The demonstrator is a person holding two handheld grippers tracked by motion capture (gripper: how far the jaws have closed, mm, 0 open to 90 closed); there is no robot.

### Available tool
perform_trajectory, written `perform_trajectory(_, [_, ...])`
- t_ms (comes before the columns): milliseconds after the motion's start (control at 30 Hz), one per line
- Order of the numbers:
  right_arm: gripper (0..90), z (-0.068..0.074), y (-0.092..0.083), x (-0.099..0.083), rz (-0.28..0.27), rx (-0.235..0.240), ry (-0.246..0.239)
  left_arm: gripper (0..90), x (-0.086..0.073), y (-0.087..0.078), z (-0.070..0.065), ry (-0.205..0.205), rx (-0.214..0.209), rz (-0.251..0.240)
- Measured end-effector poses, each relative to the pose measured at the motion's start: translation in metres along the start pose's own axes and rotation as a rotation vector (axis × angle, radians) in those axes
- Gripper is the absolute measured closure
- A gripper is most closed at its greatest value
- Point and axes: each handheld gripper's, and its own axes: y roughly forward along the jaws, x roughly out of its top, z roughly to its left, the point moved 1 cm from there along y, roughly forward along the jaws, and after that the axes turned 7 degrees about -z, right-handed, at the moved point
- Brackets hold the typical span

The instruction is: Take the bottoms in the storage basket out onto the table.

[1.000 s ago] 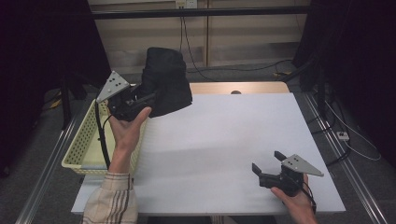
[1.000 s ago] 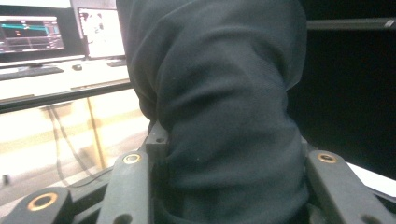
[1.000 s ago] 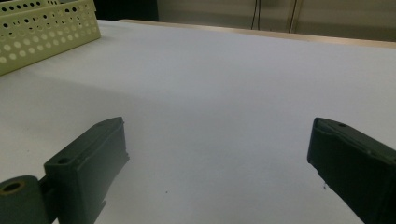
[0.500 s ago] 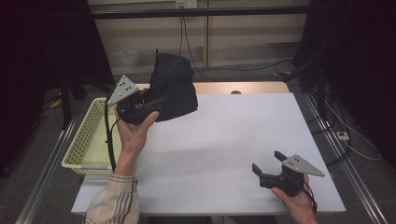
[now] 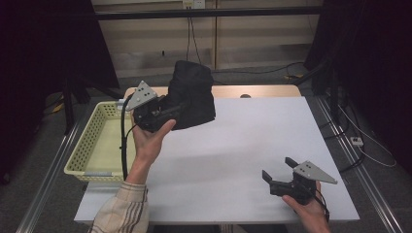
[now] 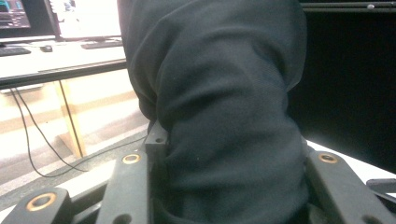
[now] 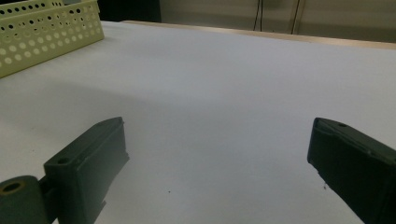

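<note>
A bundled black garment hangs in the air above the table's far left, held up by my left gripper, which is shut on its lower edge. In the left gripper view the dark cloth is pinched between the two jaws and covers most of what lies ahead. Over at the near right of the table, my right gripper rests low in the hand, open, nothing between its jaws. The right gripper view looks between those spread jaws across bare white tabletop.
A pale yellow perforated basket stands off the table's left edge, its corner also in the right gripper view. The white table spreads between the two hands. Cables run on the floor beyond the far edge.
The left hand has carried the black garment to the right, away from the basket and over the table. The right gripper has stayed in place.
</note>
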Motion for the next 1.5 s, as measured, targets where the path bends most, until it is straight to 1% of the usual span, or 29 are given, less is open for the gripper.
perform_trajectory(33, [4.6, 0.0, 0.0, 0.0, -0.001, 0.0, 0.001, 52.9, 0.0, 0.001, -0.002, -0.003, -0.003, -0.001])
perform_trajectory(133, [4.6, 0.0, 0.0, 0.0, -0.002, -0.002, 0.011, 52.9, -0.002, 0.005, -0.005, 0.008, -0.013, 0.009])
perform_trajectory(233, [4.6, 0.001, 0.0, 0.0, 0.0, -0.001, 0.009, 52.9, -0.005, 0.009, -0.008, 0.012, -0.019, 0.021])
perform_trajectory(300, [4.6, 0.001, 0.0, 0.0, -0.001, 0.0, 0.006, 52.9, -0.006, 0.011, -0.01, 0.003, -0.024, 0.024])
perform_trajectory(367, [4.6, 0.001, 0.0, 0.0, -0.001, -0.001, 0.006, 52.9, -0.009, 0.014, -0.011, 0.003, -0.033, 0.033])
perform_trajectory(433, [4.6, 0.001, 0.0, 0.0, -0.001, 0.001, 0.006, 52.8, -0.011, 0.017, -0.013, 0.01, -0.026, 0.047])
perform_trajectory(500, [4.6, 0.001, 0.0, 0.0, 0.001, 0.004, 0.0, 52.8, -0.014, 0.02, -0.013, 0.005, -0.025, 0.064])
perform_trajectory(600, [4.6, 0.001, -0.001, 0.0, -0.001, 0.005, 0.001, 52.8, -0.018, 0.023, -0.013, 0.005, -0.03, 0.08])
perform_trajectory(667, [4.6, 0.001, -0.001, 0.0, -0.001, 0.006, 0.003, 52.8, -0.019, 0.025, -0.014, 0.013, -0.028, 0.087])
perform_trajectory(700, [4.6, 0.001, -0.001, 0.0, -0.001, 0.006, 0.003, 52.8, -0.02, 0.026, -0.014, 0.008, -0.031, 0.087])
perform_trajectory(833, [4.6, 0.001, -0.001, 0.0, -0.001, 0.006, 0.003, 52.8, -0.024, 0.029, -0.014, 0.013, -0.028, 0.098])
perform_trajectory(967, [4.6, 0.001, -0.001, 0.0, -0.001, 0.006, 0.003, 52.7, -0.032, 0.034, -0.009, -0.006, -0.023, 0.118])
perform_trajectory(1100, [4.6, 0.001, -0.001, 0.0, 0.0, 0.007, 0.003, 52.8, -0.039, 0.039, -0.006, -0.013, -0.016, 0.143])
perform_trajectory(1133, [4.6, 0.001, -0.001, 0.0, 0.001, 0.008, 0.004, 52.7, -0.04, 0.04, -0.006, -0.009, -0.016, 0.15])
perform_trajectory(1267, [4.6, 0.001, -0.001, 0.0, 0.002, 0.009, 0.003, 52.8, -0.045, 0.045, -0.006, -0.009, -0.015, 0.168])
perform_trajectory(1500, [4.6, 0.001, -0.001, 0.0, 0.003, 0.01, 0.004, 52.6, -0.052, 0.052, -0.011, 0.004, -0.034, 0.193])
